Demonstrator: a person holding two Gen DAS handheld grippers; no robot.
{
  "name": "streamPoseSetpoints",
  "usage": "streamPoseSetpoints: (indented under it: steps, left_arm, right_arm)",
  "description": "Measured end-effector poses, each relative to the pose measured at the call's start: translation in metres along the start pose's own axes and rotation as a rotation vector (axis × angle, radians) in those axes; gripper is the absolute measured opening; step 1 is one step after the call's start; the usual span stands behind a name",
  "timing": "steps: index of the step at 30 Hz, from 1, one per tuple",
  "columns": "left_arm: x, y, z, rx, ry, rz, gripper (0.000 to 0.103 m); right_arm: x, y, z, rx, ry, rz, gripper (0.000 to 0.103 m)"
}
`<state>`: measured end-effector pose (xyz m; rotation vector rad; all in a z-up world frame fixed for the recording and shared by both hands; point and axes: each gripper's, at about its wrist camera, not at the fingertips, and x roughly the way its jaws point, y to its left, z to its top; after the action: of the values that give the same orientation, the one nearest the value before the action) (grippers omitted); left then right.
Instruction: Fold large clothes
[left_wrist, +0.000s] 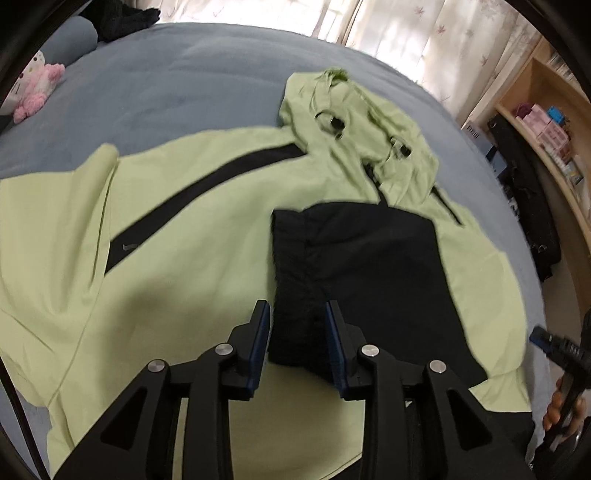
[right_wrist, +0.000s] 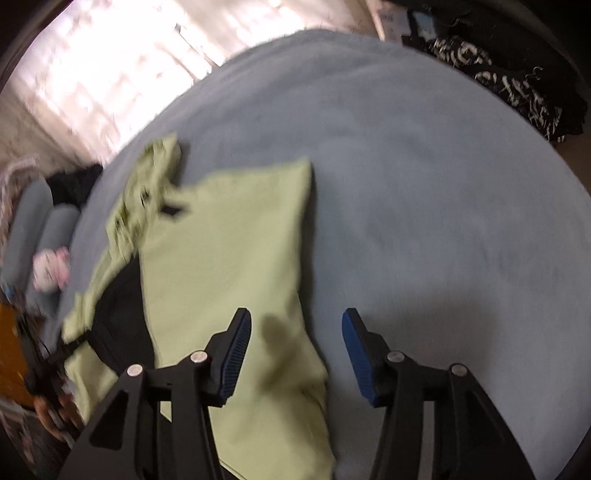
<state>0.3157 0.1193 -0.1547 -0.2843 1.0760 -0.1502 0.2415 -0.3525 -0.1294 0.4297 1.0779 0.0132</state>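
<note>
A light green hooded jacket (left_wrist: 207, 229) with black stripes lies spread on the blue-grey bed (left_wrist: 184, 66), its hood (left_wrist: 354, 107) at the far end. A black sleeve (left_wrist: 369, 258) is folded across its body. My left gripper (left_wrist: 297, 308) hovers over the sleeve's black cuff (left_wrist: 299, 332), which lies between the open fingers; the pads stand at its sides. In the blurred right wrist view, my right gripper (right_wrist: 295, 315) is open and holds nothing, above the jacket's (right_wrist: 229, 240) right edge and bare bed (right_wrist: 424, 184). It also shows at the right edge of the left wrist view as the right gripper (left_wrist: 554, 341).
A pink plush toy (left_wrist: 35, 88) and grey bolsters (left_wrist: 74, 40) lie at the bed's far left. A wooden shelf (left_wrist: 546, 122) and a black bag (left_wrist: 532, 206) stand to the right of the bed. Black-and-white patterned cloth (right_wrist: 517, 85) lies beyond the bed's far corner.
</note>
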Motion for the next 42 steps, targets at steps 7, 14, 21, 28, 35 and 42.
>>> streamPoseSetpoints:
  steps: [7,14,21,28,35,42]
  left_arm:
    - [0.017,-0.004,-0.012,0.029,0.027,0.046,0.028]
    - [0.002,-0.007,-0.012,0.017,-0.019,0.040,0.021]
    - [0.008,-0.012,-0.018,0.080,0.016,0.100,0.021]
    - [-0.038,-0.022,-0.019,0.173,-0.109,0.187,0.036]
    - [-0.050,-0.043,-0.021,0.143,-0.098,0.078,0.036]
    - [-0.019,-0.086,-0.036,0.134,-0.031,0.013,0.036]
  right_arm:
    - [0.013,-0.006,-0.023,-0.022,0.010,0.082,0.027]
    - [-0.019,0.013,-0.043,-0.069,-0.088,-0.028,0.007]
    - [-0.001,0.006,-0.037,0.015,-0.026,-0.095,0.009]
    - [-0.047,0.042,-0.040,-0.094,-0.163,-0.166,0.010]
    - [-0.044,0.113,-0.048,-0.243,-0.224,-0.137,0.010]
    - [0.013,0.169,-0.062,-0.289,-0.064,0.084,0.010]
